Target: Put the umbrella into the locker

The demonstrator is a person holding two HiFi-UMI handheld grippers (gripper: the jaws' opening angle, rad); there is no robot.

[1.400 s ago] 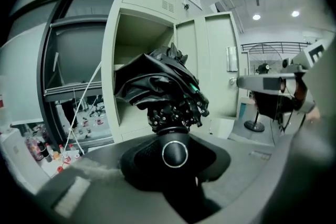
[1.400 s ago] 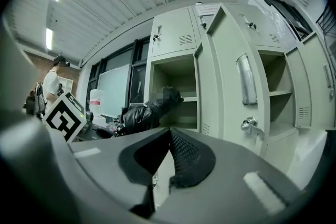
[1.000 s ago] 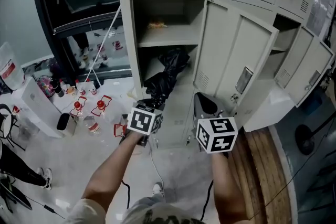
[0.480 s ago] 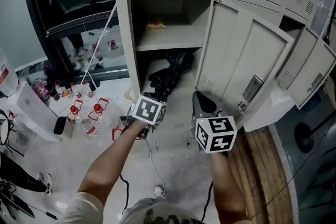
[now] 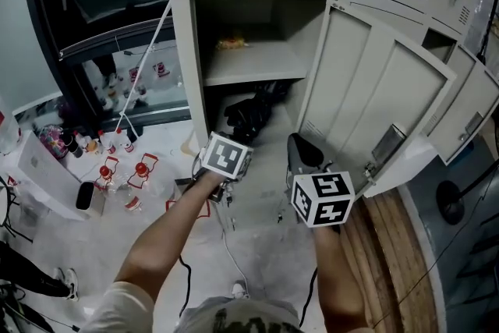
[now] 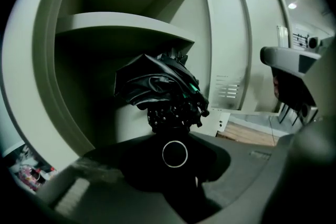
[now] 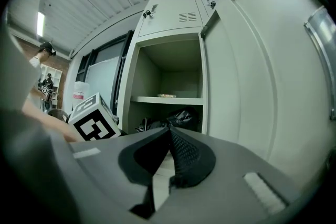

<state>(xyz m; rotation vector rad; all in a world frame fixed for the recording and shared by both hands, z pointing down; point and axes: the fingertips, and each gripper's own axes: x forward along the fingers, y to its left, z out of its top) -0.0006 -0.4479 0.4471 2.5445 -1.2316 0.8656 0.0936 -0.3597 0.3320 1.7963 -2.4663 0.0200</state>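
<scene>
Head view: left gripper [image 5: 228, 154] jaws sit behind its own marker cube, so the umbrella [image 5: 253, 111] handle is covered there. Canopy's far end fades into shadow under the shelf [image 5: 249, 70] at 12 o'clock. Yellowish item [image 5: 232, 44] on it: too small to identify. Floor clutter [image 5: 121, 170] at 9 o'clock: same. Neighbouring door [image 5: 472, 117] clipped at 3 o'clock. Left gripper view: pads lost in darkness around the handle.

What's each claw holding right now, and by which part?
Left claw grips the black umbrella by its handle end, canopy inside the locker below the shelf. Right claw is shut and empty.
</scene>
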